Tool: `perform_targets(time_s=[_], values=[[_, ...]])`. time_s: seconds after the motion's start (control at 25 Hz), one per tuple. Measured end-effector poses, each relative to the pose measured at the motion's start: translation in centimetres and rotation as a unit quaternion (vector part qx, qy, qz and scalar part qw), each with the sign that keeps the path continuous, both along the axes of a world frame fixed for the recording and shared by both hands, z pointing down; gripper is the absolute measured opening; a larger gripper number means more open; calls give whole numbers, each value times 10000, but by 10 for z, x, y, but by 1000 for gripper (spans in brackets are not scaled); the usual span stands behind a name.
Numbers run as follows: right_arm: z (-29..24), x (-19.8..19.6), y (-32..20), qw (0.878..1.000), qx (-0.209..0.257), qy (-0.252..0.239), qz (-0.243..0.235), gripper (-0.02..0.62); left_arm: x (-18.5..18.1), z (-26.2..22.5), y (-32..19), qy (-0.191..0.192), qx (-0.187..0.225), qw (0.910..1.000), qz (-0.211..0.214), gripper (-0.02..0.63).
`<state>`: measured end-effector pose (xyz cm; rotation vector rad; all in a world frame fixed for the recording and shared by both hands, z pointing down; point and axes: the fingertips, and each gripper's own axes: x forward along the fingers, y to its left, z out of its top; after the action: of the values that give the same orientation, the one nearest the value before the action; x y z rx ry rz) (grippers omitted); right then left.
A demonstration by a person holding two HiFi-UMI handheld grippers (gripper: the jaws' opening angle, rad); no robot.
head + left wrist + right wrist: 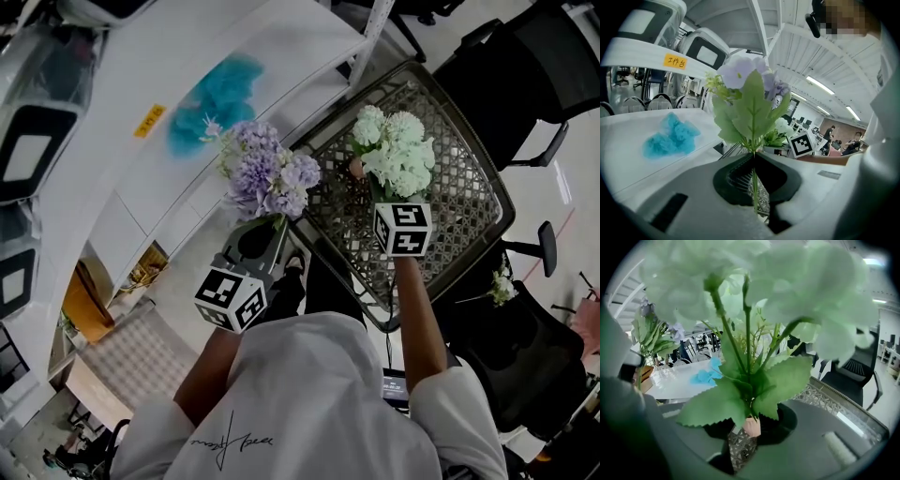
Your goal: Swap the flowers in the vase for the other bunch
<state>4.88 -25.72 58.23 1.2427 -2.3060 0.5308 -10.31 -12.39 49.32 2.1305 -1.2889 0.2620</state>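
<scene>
My left gripper [273, 228] is shut on the thin green stem of a purple flower bunch [267, 173], which it holds upright over the gap between the two tables; the stem runs between the closed jaws [753, 159] and the blooms [750, 77] stand above them. My right gripper [390, 200] holds a white-green flower bunch [398, 150] over the wicker table [469, 206], with the stems and leaves [750, 394] rising out of its jaws. A small pink thing [752, 426], perhaps the vase's neck, shows under the leaves, and in the head view it [356, 168] sits left of the white bunch.
A long white table [141, 75] lies to the left with a blue fluffy bunch [220, 94] on it. Black office chairs [525, 84] stand round the wicker table, and a small flower sprig [502, 286] lies at the right. The person's legs are below.
</scene>
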Motion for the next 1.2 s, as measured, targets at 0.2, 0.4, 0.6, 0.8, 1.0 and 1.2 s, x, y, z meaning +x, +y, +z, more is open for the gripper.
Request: perform_targets(time_s=[0.2, 0.4, 0.6, 0.8, 1.0, 1.2], values=[[6, -1, -1, 9999, -73, -48, 52, 101, -1, 3, 3, 2, -86, 10000, -1, 17], [10, -2, -3, 9999, -120, -19, 56, 106, -2, 4, 3, -33, -72, 10000, -26, 17], [14, -1, -3, 9998, -161, 9, 94, 109, -2, 4, 4, -24, -85, 10000, -21, 17], [19, 1, -4, 9997, -203, -6, 168, 111, -4, 8, 6, -18, -142, 9999, -15, 17], [22, 0, -6, 9996, -220, 4, 188, 117, -3, 9, 7, 17, -184, 9998, 26, 17], [21, -1, -10, 9995, -211, -69, 225, 131, -3, 9, 8, 21, -209, 9998, 7, 17]])
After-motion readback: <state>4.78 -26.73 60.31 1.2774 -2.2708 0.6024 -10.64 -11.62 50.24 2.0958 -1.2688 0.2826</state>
